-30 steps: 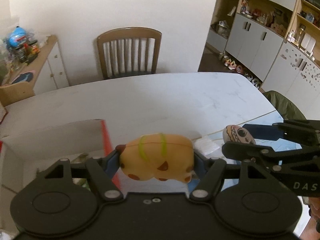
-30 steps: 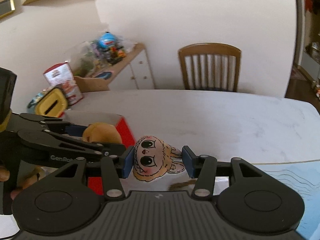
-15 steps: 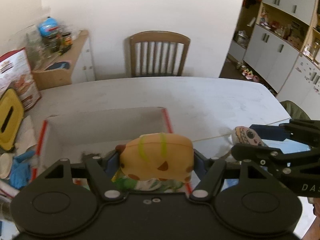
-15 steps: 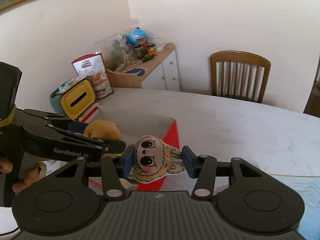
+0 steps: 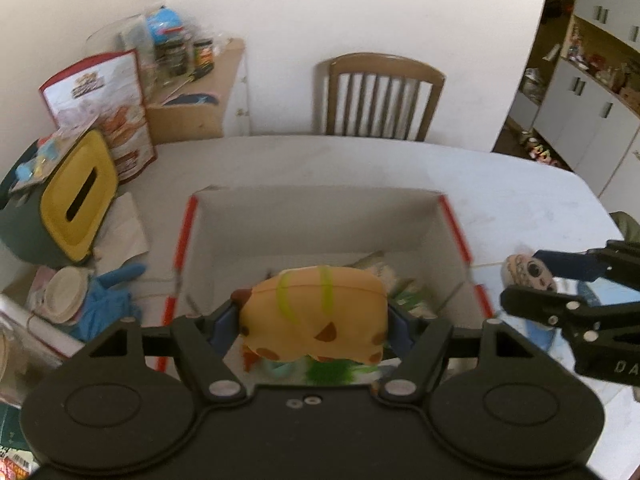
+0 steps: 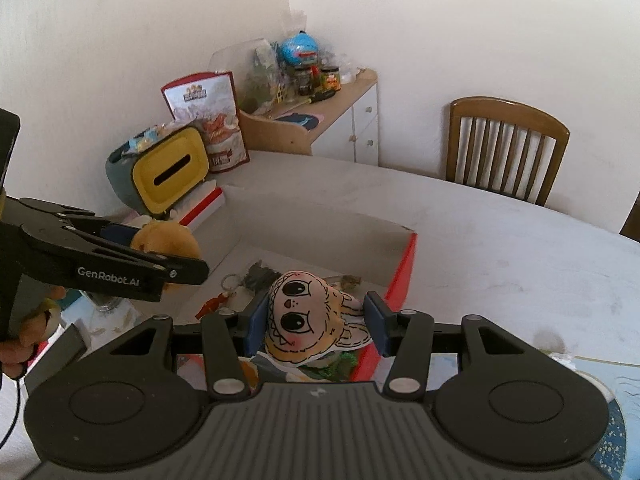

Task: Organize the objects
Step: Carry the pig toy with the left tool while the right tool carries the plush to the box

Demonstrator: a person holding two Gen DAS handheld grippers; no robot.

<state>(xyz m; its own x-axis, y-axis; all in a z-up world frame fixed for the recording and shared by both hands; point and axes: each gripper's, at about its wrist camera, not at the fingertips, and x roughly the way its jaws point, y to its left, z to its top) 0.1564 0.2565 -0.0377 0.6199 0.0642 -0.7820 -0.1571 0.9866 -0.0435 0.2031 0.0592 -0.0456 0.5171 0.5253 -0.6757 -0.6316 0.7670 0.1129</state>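
You are pinching the soft orange spotted plush (image 5: 314,314) in your left gripper (image 5: 312,320); it has swung over the red-edged cardboard box (image 5: 452,216). At three o'clock, your right gripper (image 6: 316,322) is clamping the cartoon-faced cushion toy (image 6: 304,320). Both look ready to drop in.

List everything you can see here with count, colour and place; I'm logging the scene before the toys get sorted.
Cardboard box: one, white inside with red edges, open on the table, small items in it.
Spotted plush: one, orange-yellow with green stripes, above the box.
Big-eyed plush: one, cream, above the box's right part.
Table: one, white.
Tissue holder: one, yellow and dark green, left of the box.
Blue plush: one, table's left edge.
Snack bag: one, red-edged, behind the holder.
Chair: one, brown wood, far side.
Side cabinet: one, wood-topped, cluttered.
Left hand-held gripper: black, shut on spotted plush.
Right hand-held gripper: black, shut on big-eyed plush.
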